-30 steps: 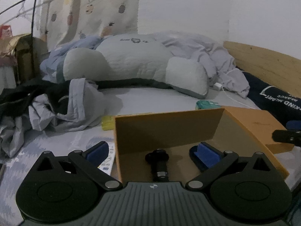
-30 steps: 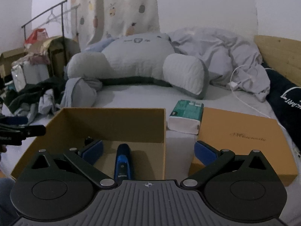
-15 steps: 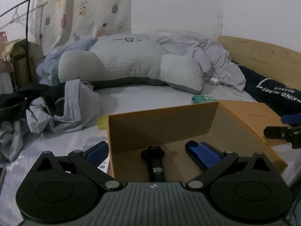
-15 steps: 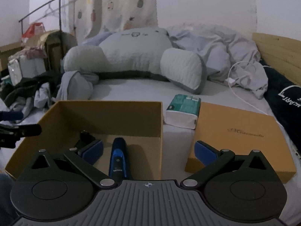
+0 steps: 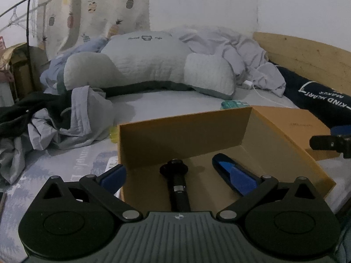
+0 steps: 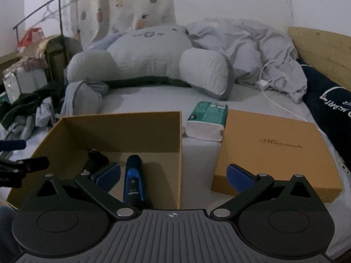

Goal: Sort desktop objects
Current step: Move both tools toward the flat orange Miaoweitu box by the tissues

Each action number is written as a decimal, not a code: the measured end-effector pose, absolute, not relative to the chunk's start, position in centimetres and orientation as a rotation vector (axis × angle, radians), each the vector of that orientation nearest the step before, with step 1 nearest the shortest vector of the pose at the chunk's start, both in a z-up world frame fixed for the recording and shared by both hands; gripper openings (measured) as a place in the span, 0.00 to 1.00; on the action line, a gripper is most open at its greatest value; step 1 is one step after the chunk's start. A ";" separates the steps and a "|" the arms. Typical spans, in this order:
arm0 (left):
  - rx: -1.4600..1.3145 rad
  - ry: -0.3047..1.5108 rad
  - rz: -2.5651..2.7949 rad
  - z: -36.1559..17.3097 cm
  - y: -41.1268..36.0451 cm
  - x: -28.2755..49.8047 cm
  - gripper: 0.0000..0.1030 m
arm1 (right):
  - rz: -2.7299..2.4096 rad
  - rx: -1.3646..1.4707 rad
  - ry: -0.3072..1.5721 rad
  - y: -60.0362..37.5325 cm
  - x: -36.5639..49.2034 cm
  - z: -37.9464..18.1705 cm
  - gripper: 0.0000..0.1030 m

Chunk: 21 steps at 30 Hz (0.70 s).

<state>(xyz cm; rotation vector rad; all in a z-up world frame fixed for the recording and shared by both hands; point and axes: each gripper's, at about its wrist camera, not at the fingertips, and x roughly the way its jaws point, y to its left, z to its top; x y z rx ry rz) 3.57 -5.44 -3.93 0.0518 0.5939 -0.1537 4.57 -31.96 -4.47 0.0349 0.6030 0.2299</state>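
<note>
An open orange box sits on the bed. Inside lie a black cylindrical tool and a blue electric shaver. The box's orange lid lies flat to the right. My left gripper is open and empty above the box's near left part. My right gripper is open and empty, straddling the box's right wall. A green and white tissue pack lies behind the box and the lid.
A large grey cushion and rumpled bedding fill the back of the bed. Crumpled clothes lie at the left. A white charger cable and dark garment are at the right. A yellow item lies behind the box's left corner.
Both grippers have pulled back and risen a little, so the box and its contents show more fully. Both stay open and empty.
</note>
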 end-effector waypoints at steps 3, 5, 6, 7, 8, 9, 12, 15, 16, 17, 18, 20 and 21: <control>0.053 0.604 -0.160 -4.0 -5.8 3.5 1.00 | 0.227 0.037 0.611 -31.9 4.5 -4.5 1.00; 0.058 0.608 -0.168 -4.0 -6.1 3.5 1.00 | 0.230 0.038 0.624 -32.0 4.5 -4.5 1.00; 0.064 0.610 -0.171 -4.0 -6.3 3.4 1.00 | 0.231 0.039 0.630 -32.0 4.4 -4.5 1.00; 0.065 0.611 -0.175 -4.0 -6.6 3.4 1.00 | 0.233 0.039 0.637 -32.0 4.4 -4.5 1.00; 0.065 0.613 -0.180 -4.0 -6.9 3.3 1.00 | 0.234 0.040 0.643 -32.0 4.4 -4.6 1.00; 0.064 0.615 -0.185 -3.9 -7.2 3.2 1.00 | 0.237 0.039 0.649 -32.1 4.5 -4.5 1.00; 0.064 0.620 -0.200 -3.8 -8.1 3.0 1.00 | 0.244 0.034 0.654 -32.2 4.5 -4.4 1.00; 0.060 0.626 -0.220 -3.7 -9.3 3.0 1.00 | 0.243 0.041 0.653 -32.8 4.4 -4.1 1.00; 0.059 0.627 -0.226 -3.6 -9.6 3.0 1.00 | 0.241 0.045 0.651 -33.0 4.4 -3.9 1.00; 0.057 0.629 -0.233 -3.5 -10.0 3.0 1.00 | 0.239 0.049 0.650 -33.3 4.4 -3.8 1.00; 0.056 0.631 -0.239 -3.4 -10.4 2.9 1.00 | 0.237 0.053 0.649 -33.6 4.4 -3.7 1.00; 0.051 0.633 -0.252 -3.1 -11.1 3.0 1.00 | 0.232 0.060 0.646 -34.1 4.4 -3.4 1.00; 0.048 0.635 -0.259 -3.0 -11.5 3.2 1.00 | 0.230 0.063 0.644 -34.4 4.4 -3.2 1.00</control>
